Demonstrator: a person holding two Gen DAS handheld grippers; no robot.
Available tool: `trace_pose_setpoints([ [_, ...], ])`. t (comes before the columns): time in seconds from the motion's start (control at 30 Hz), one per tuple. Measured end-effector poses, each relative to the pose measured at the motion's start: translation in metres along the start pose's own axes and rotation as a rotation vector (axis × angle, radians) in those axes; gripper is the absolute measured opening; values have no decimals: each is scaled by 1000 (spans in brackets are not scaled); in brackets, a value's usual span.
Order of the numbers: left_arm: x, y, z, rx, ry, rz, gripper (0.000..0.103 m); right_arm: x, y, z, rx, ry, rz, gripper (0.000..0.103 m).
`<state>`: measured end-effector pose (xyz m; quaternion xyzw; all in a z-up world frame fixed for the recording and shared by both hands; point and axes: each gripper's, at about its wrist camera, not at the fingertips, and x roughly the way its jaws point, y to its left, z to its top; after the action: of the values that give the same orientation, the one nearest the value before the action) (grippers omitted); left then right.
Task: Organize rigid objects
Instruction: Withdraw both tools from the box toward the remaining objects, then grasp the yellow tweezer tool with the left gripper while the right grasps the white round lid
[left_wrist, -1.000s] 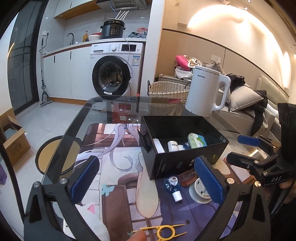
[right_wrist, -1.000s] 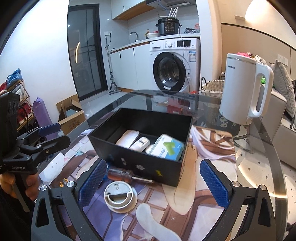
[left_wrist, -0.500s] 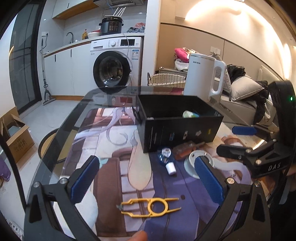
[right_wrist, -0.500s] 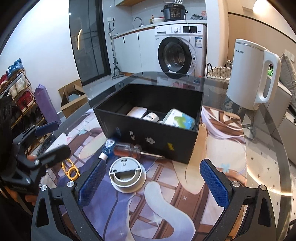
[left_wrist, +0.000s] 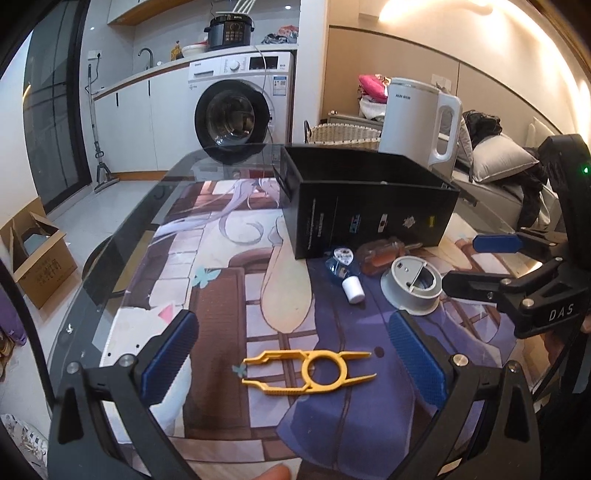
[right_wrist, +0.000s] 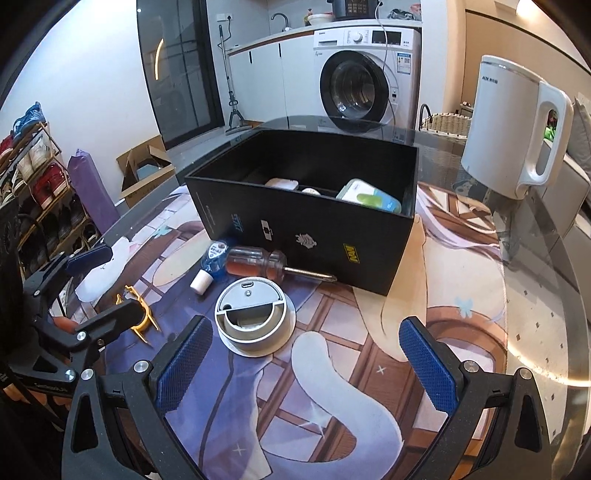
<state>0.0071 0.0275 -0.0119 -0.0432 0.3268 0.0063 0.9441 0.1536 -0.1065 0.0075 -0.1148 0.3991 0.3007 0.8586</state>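
Note:
A black open box (left_wrist: 373, 206) (right_wrist: 306, 218) stands on the printed mat with several small items inside. In front of it lie a small blue bottle (left_wrist: 341, 271) (right_wrist: 212, 260), an amber-handled screwdriver (left_wrist: 380, 254) (right_wrist: 266, 264) and a grey round lid (left_wrist: 412, 284) (right_wrist: 253, 315). Yellow plastic tweezers (left_wrist: 308, 371) (right_wrist: 142, 319) lie between the fingers of my left gripper (left_wrist: 291, 352), which is open and empty just above them. My right gripper (right_wrist: 304, 360) is open and empty too, low over the mat just behind the grey lid.
A white electric kettle (left_wrist: 417, 122) (right_wrist: 517, 129) stands on the glass table (left_wrist: 122, 240) behind the box. A washing machine (left_wrist: 240, 103), a wicker basket (left_wrist: 343, 134) and a cardboard box (left_wrist: 37, 254) on the floor lie beyond the table.
Both grippers have dropped lower and pulled back from the box. The yellow tweezers now lie between my left fingers; the grey lid is nearer my right fingers.

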Motion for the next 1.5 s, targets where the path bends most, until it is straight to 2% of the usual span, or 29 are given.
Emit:
trace_pose_setpoints([
  [0.27,0,-6,-7,51,57,-41,103,7,3,1,-18,24,9,103],
  [0.57,9,-5,-12,56,114,-50,103,20,9,2,-25,62,22,103],
  [0.93,15,-7,-13,73,132,-26,101,44,21,7,-41,96,-6,103],
  [1.03,14,-8,-13,79,126,-30,95,45,24,6,-60,99,-22,103],
  [1.13,12,-9,-12,86,121,-39,86,45,25,4,-79,100,-35,103],
  [1.17,11,-10,-12,90,118,-45,79,45,25,4,-77,100,-33,103],
  [1.5,9,-8,-8,80,105,-66,79,44,23,3,-76,98,-32,103],
])
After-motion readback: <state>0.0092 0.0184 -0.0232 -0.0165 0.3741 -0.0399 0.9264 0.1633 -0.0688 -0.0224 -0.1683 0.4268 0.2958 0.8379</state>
